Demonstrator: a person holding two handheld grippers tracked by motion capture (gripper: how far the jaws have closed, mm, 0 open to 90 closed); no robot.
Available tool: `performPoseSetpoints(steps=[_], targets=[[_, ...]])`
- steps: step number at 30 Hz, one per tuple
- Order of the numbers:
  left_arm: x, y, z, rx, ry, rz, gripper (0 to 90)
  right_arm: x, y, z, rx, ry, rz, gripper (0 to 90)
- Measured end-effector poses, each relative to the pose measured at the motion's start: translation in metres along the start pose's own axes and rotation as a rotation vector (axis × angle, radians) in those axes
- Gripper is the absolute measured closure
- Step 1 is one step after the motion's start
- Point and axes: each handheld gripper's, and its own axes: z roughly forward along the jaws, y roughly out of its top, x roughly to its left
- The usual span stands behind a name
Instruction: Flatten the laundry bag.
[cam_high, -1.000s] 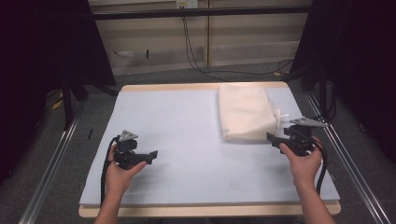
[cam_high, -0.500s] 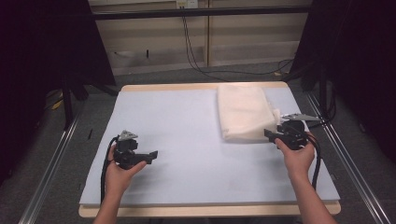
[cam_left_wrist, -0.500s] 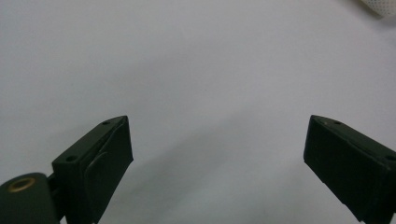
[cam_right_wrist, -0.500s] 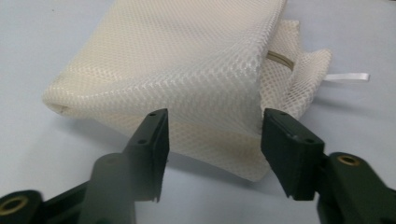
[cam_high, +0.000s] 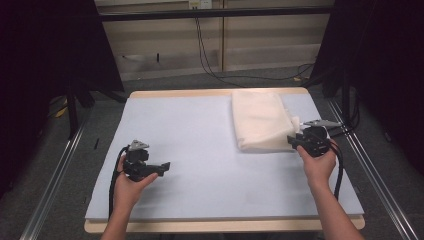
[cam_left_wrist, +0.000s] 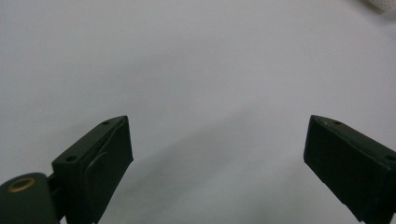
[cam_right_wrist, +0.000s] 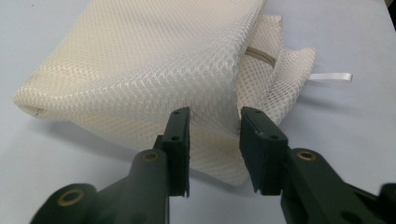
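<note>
A folded cream mesh laundry bag (cam_high: 260, 120) lies at the far right of the pale blue mat (cam_high: 200, 130). My right gripper (cam_high: 295, 141) is at the bag's near right corner. In the right gripper view the jaws of my right gripper (cam_right_wrist: 215, 119) straddle that corner of the mesh bag (cam_right_wrist: 140, 60). They have just been closing and a gap remains, with mesh between them. My left gripper (cam_high: 162, 167) rests low over the mat at the near left. Its jaws stand wide apart in the left gripper view (cam_left_wrist: 217, 135), with bare mat between them.
A zipper (cam_right_wrist: 259, 53) and a white ribbon tab (cam_right_wrist: 329, 77) show at the bag's right side. The mat covers a wooden table top (cam_high: 210, 92). Metal rails (cam_high: 50, 190) run along both sides, and cables (cam_high: 210, 55) lie on the floor beyond.
My right gripper has moved in toward the bag's near right corner and its jaws have narrowed around the mesh. The left hand and gripper have stayed still.
</note>
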Motion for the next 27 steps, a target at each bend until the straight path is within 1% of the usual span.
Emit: performPoseSetpoints(steps=[2, 3, 4, 8, 12, 13, 14, 15, 16, 18, 19, 20, 21, 22, 23, 24, 25, 26, 27], targets=[[0.001, 0.0, 0.0, 0.007, -0.004, 0.007, 7.8, -0.001, 0.001, 0.0, -0.007, 0.001, -0.012, 73.1], [0.0, 0.0, 0.001, 0.001, -0.003, -0.002, 7.8, -0.002, 0.002, -0.001, -0.002, 0.002, -0.012, 75.3], [0.0, 0.0, 0.001, 0.002, -0.003, -0.002, 7.8, -0.002, 0.002, -0.001, -0.003, 0.002, -0.015, 77.7], [0.001, 0.0, 0.0, 0.006, -0.006, 0.003, 7.8, -0.003, 0.004, -0.002, -0.006, 0.021, -0.013, 83.7], [0.0, 0.0, 0.001, 0.004, -0.006, -0.001, 7.8, -0.001, 0.007, -0.004, -0.014, 0.029, -0.021, 86.3], [0.0, 0.0, 0.001, 0.005, -0.005, -0.002, 7.8, 0.0, 0.009, -0.006, -0.025, 0.033, -0.022, 89.0], [0.0, 0.0, 0.001, 0.005, -0.005, -0.002, 7.8, 0.0, 0.009, -0.006, -0.025, 0.033, -0.022, 89.0], [-0.001, 0.0, 0.001, -0.001, -0.005, -0.007, 7.8, 0.001, 0.013, -0.009, -0.047, 0.043, -0.018, 90.0], [-0.001, 0.0, 0.001, -0.002, -0.004, -0.007, 7.8, 0.001, 0.013, -0.009, -0.053, 0.048, -0.025, 90.0], [-0.002, 0.0, 0.001, -0.001, -0.008, -0.011, 7.8, 0.003, 0.015, -0.009, -0.048, 0.055, -0.028, 90.0], [-0.002, 0.0, 0.001, 0.0, -0.01, -0.013, 7.8, 0.006, 0.017, -0.008, -0.042, 0.053, -0.043, 90.0], [-0.002, 0.0, 0.001, 0.0, -0.009, -0.011, 7.8, 0.006, 0.017, -0.008, -0.04, 0.055, -0.045, 90.0], [-0.002, 0.0, 0.001, 0.0, -0.013, -0.012, 7.8, 0.007, 0.017, -0.007, -0.042, 0.058, -0.034, 85.0], [-0.002, 0.0, 0.001, 0.0, -0.011, -0.012, 7.8, 0.007, 0.016, -0.006, -0.053, 0.051, -0.012, 77.0], [-0.002, 0.0, 0.001, 0.001, -0.011, -0.012, 7.8, 0.007, 0.015, -0.005, -0.058, 0.041, -0.003, 72.5], [-0.002, 0.0, 0.001, 0.001, -0.011, -0.012, 7.8, 0.007, 0.015, -0.004, -0.059, 0.039, 0.001, 65.6], [-0.002, 0.0, 0.001, 0.002, -0.012, -0.012, 7.8, 0.007, 0.015, -0.004, -0.063, 0.033, 0.017, 57.0], [-0.002, 0.0, 0.001, 0.007, -0.012, -0.009, 7.8, 0.007, 0.015, -0.004, -0.066, 0.023, 0.042, 50.7], [-0.002, 0.0, 0.001, 0.007, -0.013, -0.008, 7.8, 0.006, 0.015, -0.004, -0.068, 0.016, 0.057, 47.9]])
